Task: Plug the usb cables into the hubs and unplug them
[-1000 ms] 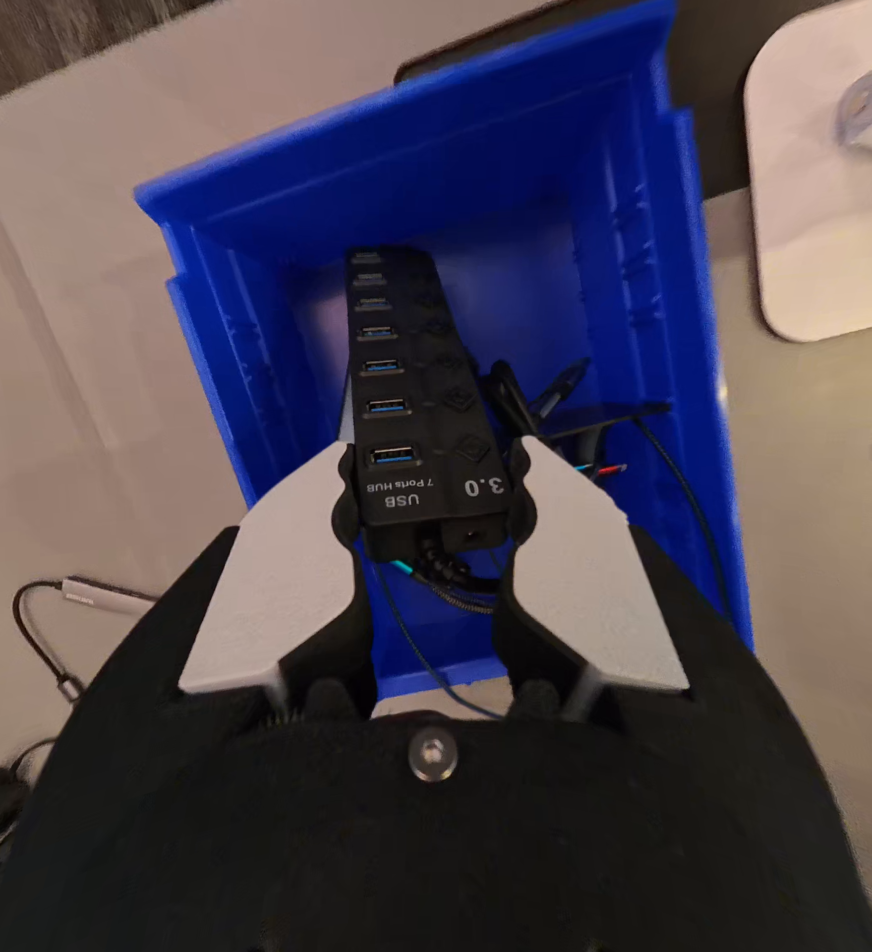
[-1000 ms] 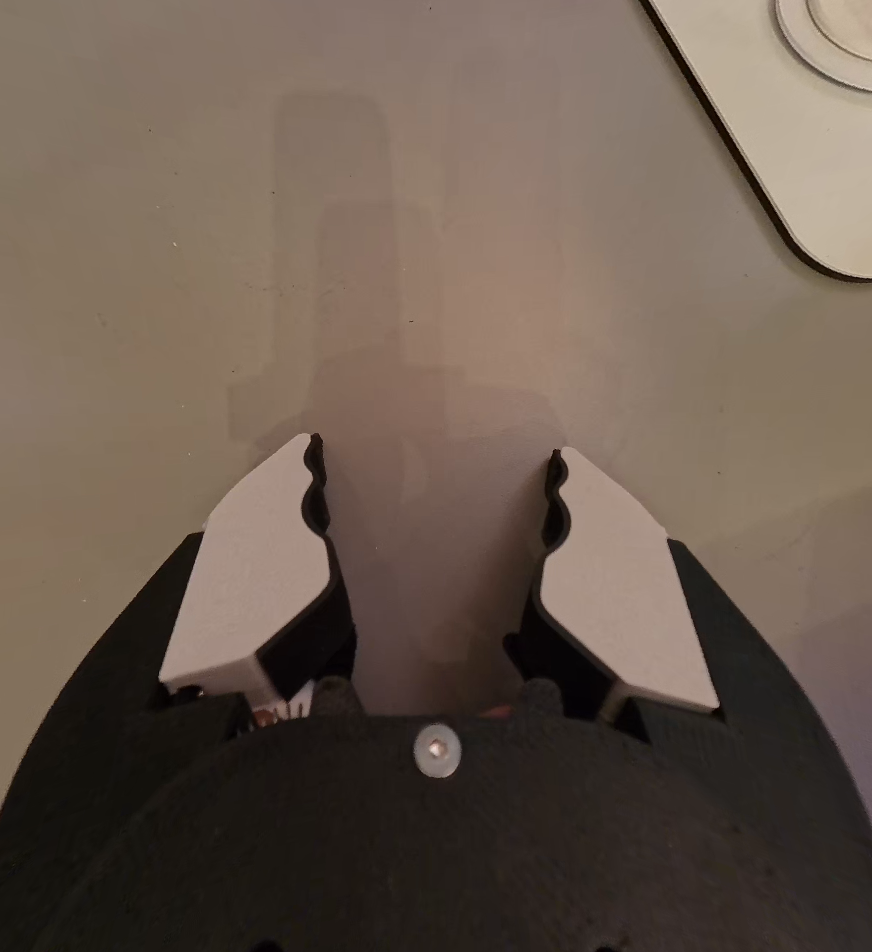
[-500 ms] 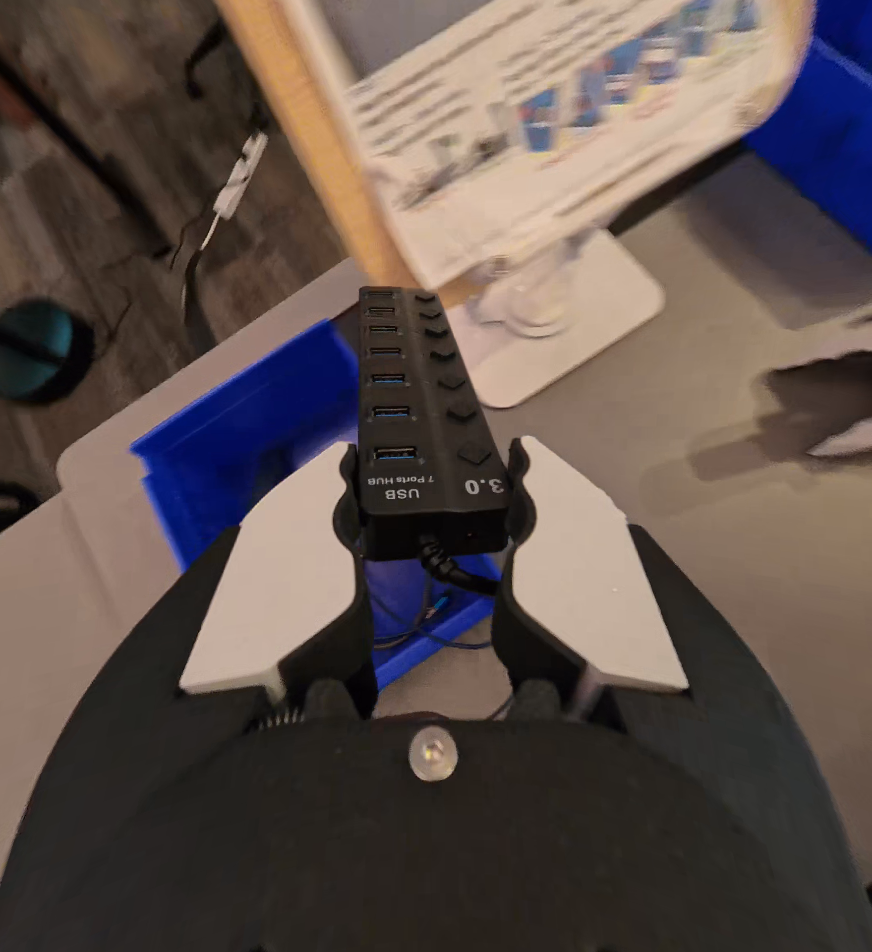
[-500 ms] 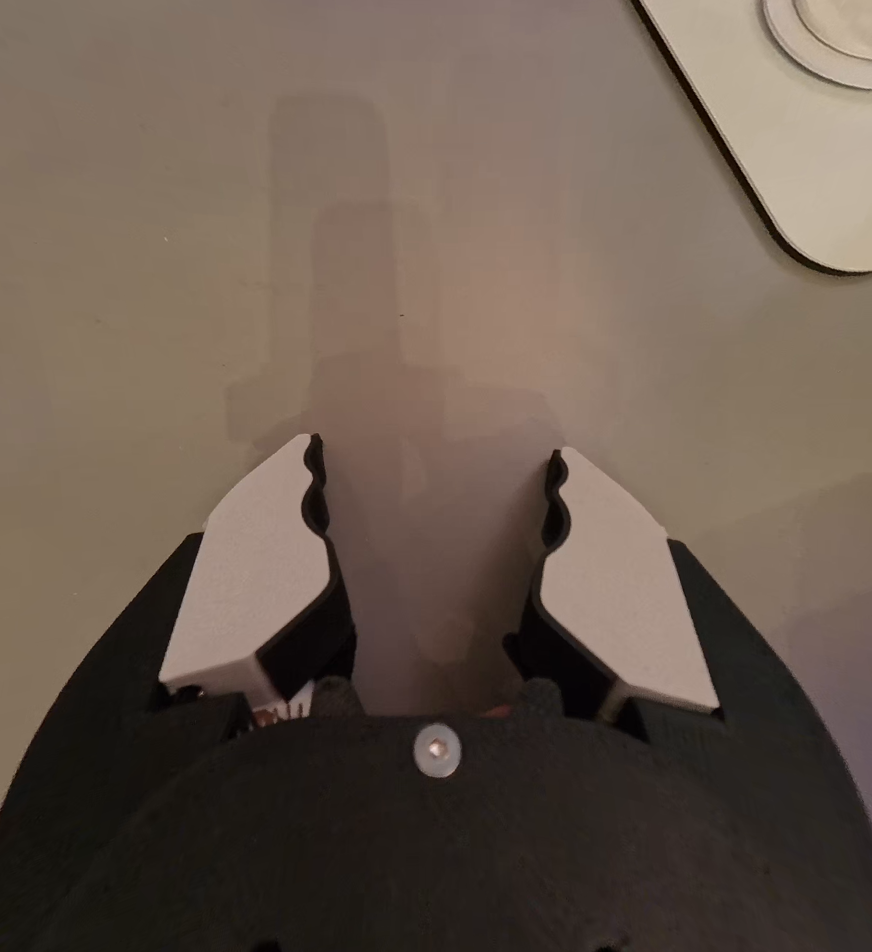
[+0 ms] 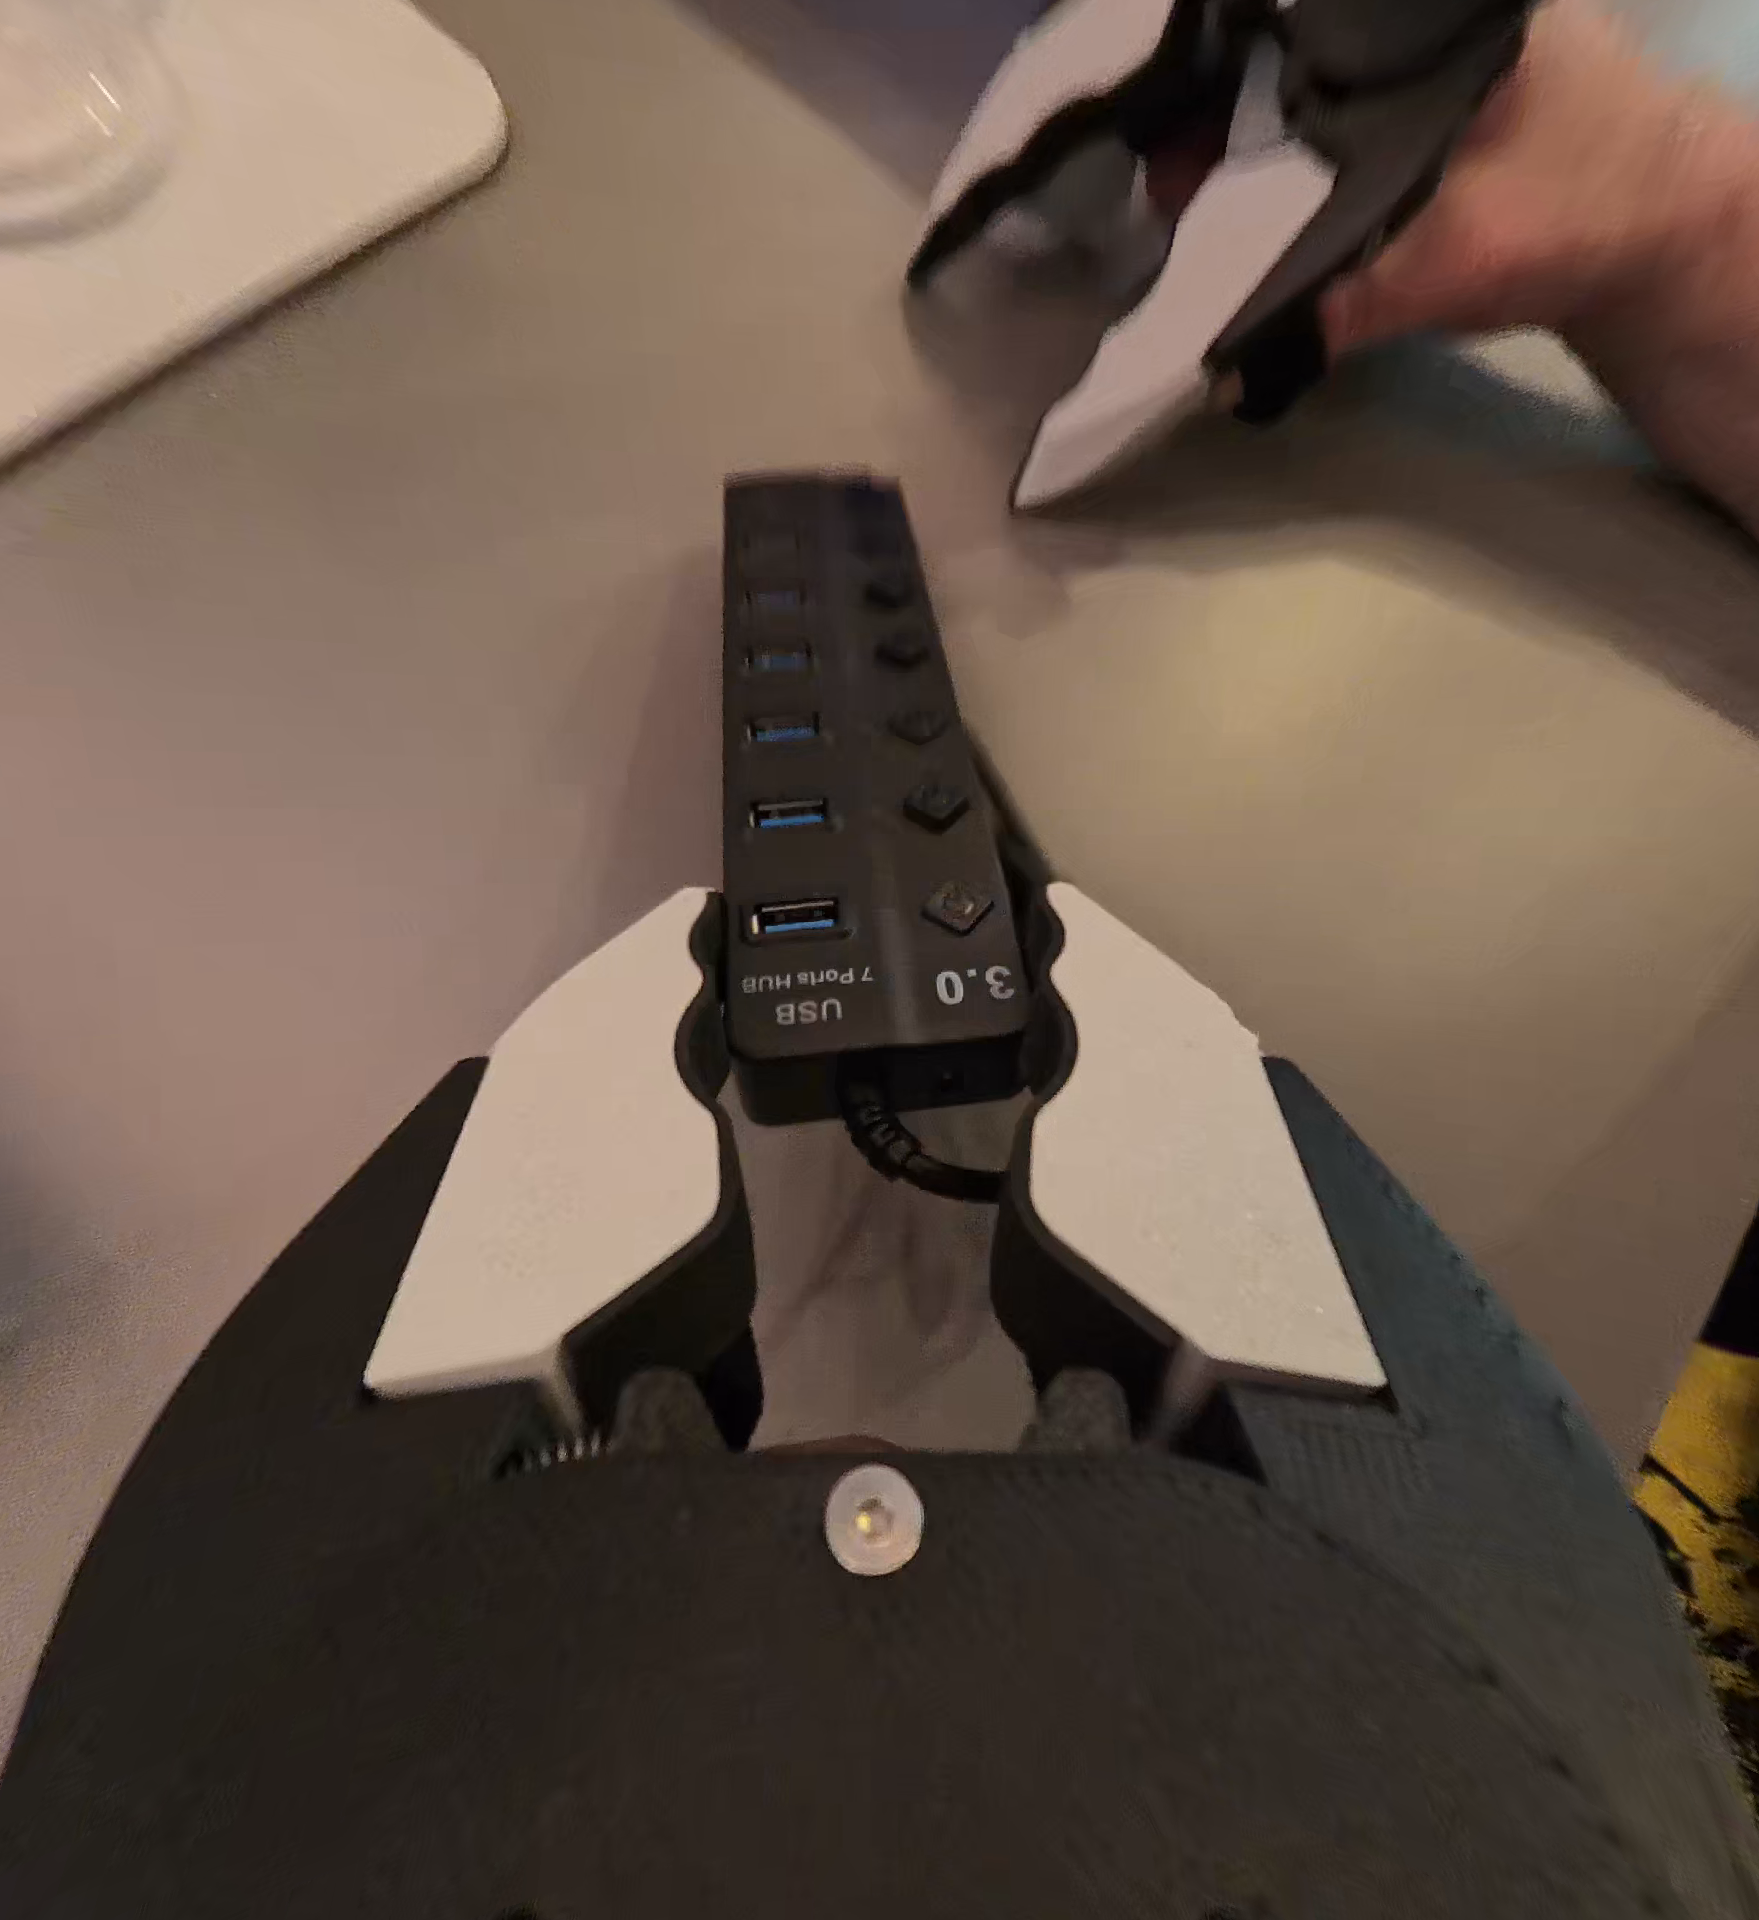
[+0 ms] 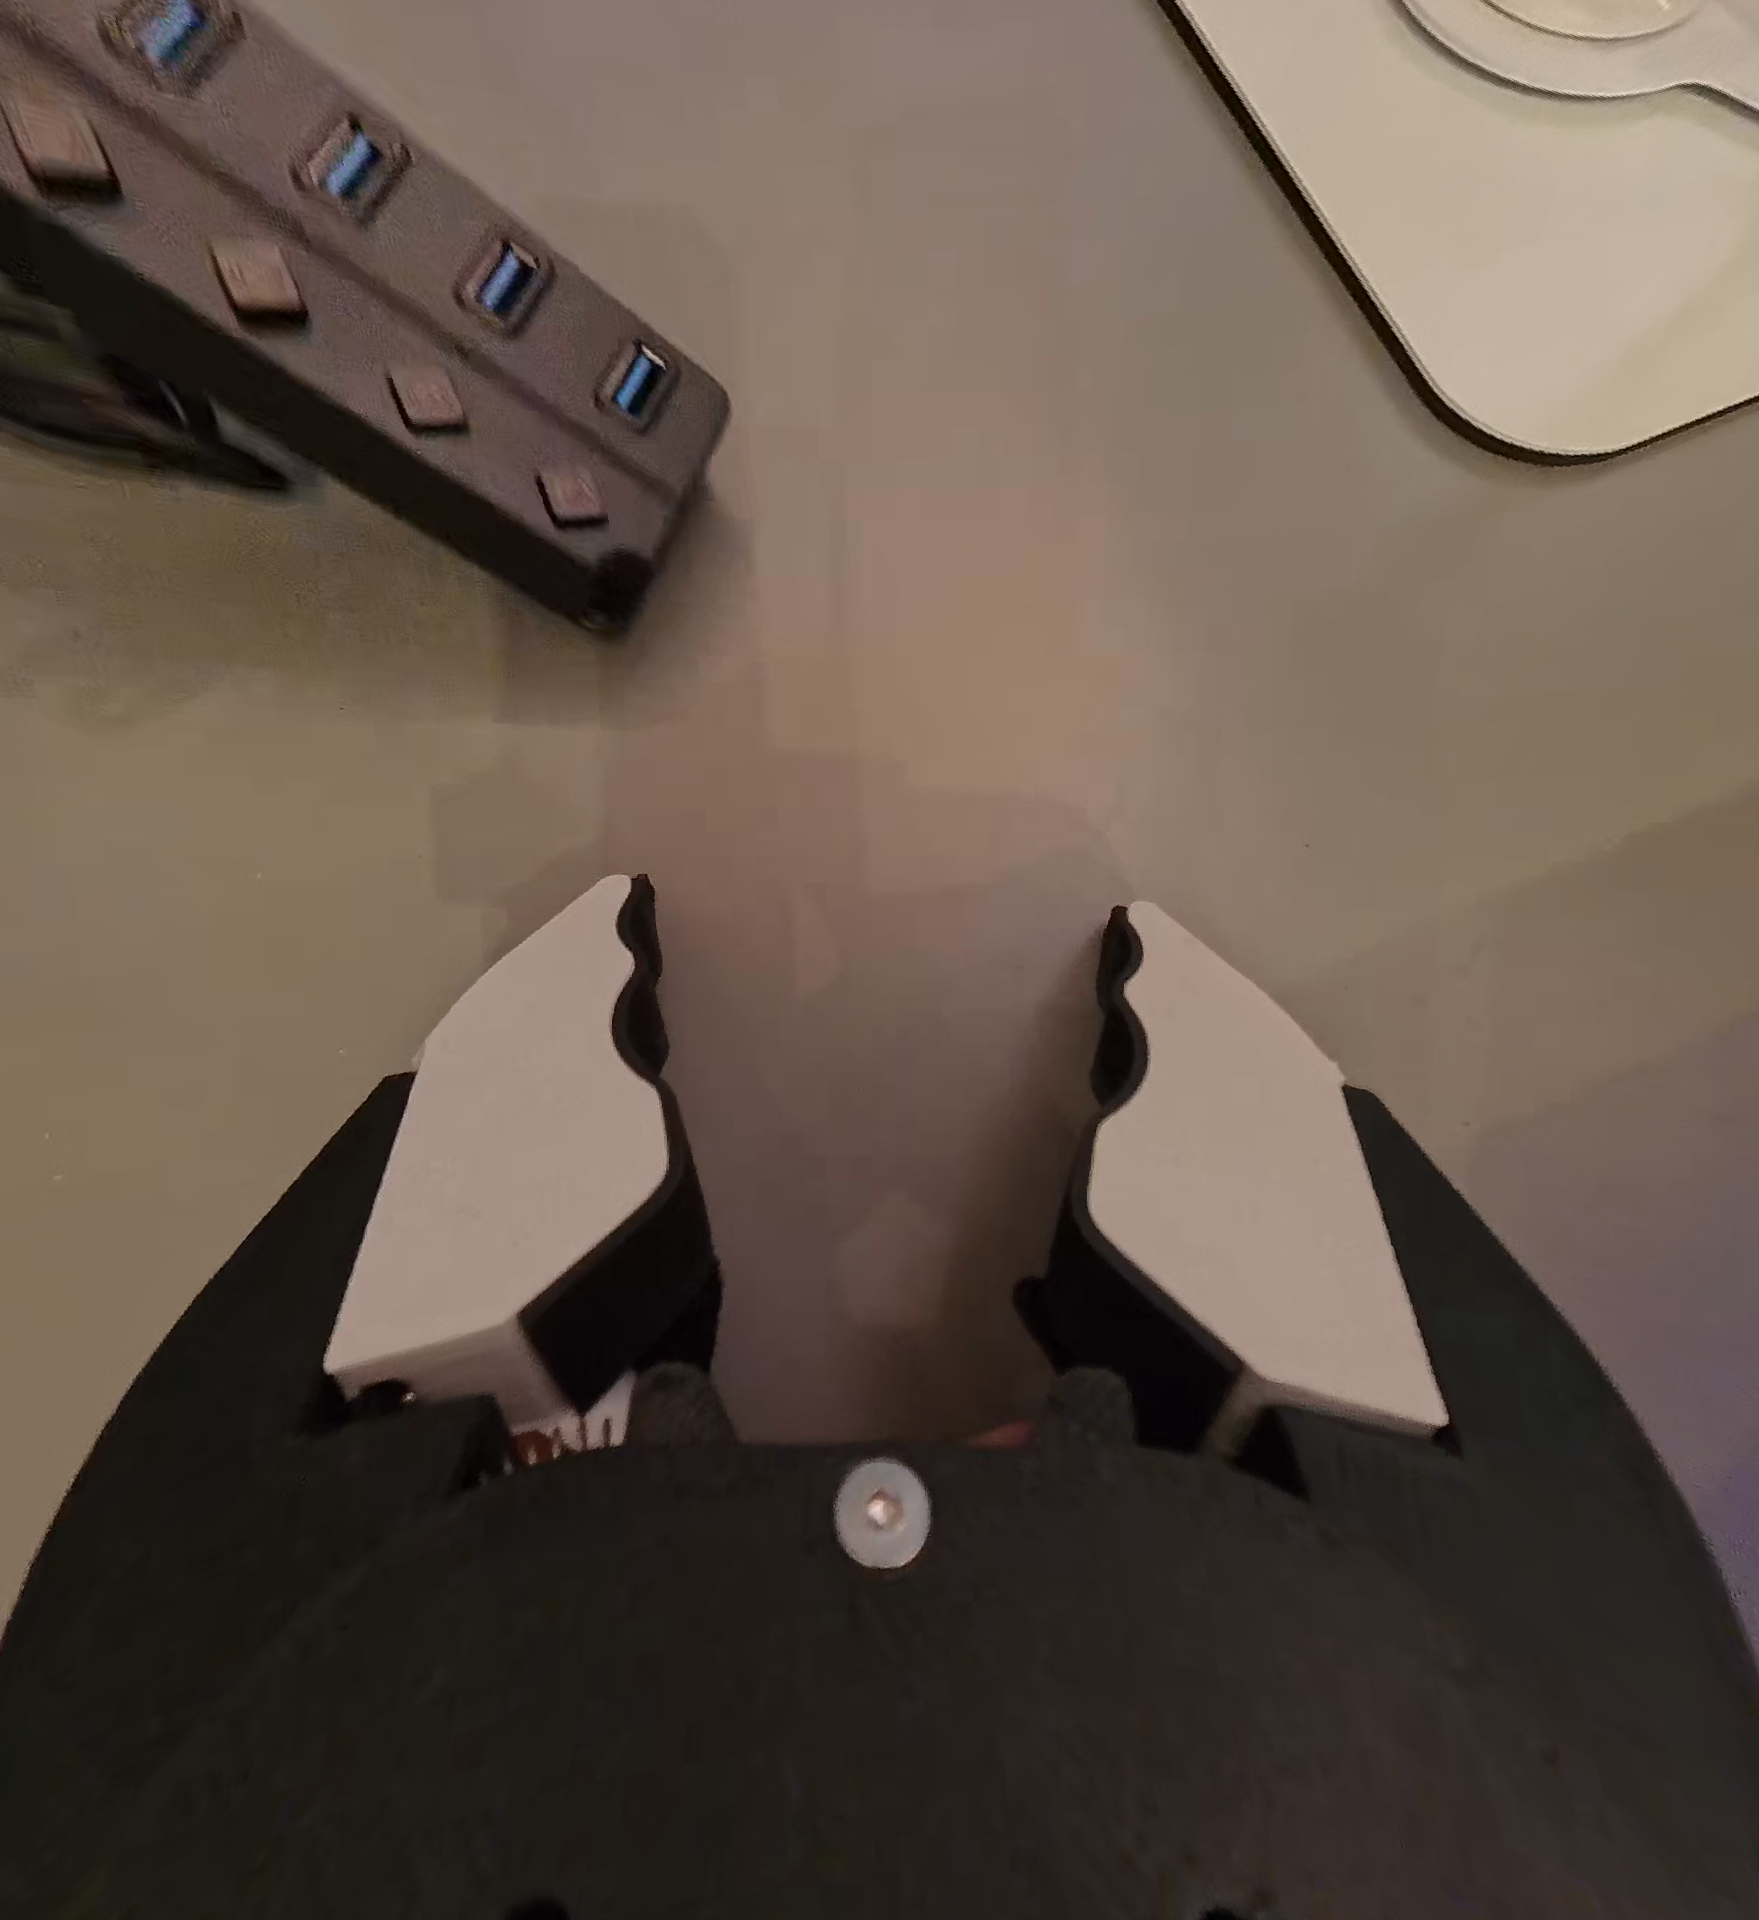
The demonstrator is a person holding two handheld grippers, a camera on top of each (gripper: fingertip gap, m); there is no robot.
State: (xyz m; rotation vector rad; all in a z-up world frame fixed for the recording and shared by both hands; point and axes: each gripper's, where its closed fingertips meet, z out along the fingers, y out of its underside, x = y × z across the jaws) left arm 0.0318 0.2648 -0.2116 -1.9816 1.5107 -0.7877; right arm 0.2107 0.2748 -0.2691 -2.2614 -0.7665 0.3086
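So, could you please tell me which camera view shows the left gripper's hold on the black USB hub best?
The left wrist view: the left gripper clamps the black USB hub at its cable end. The right wrist view shows only the hub's free end.

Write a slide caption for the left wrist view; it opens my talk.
Left gripper jaws clamp a black USB hub above the table, right gripper open ahead.

USB hub [image 5: 833, 790] clamped at its near end between left gripper [image 5: 875, 977] pads, stretching forward above the table [image 5: 335, 779]; right gripper [image 6: 880, 914] beyond, right of the hub's far end; stand base [image 5: 179, 187] far left.
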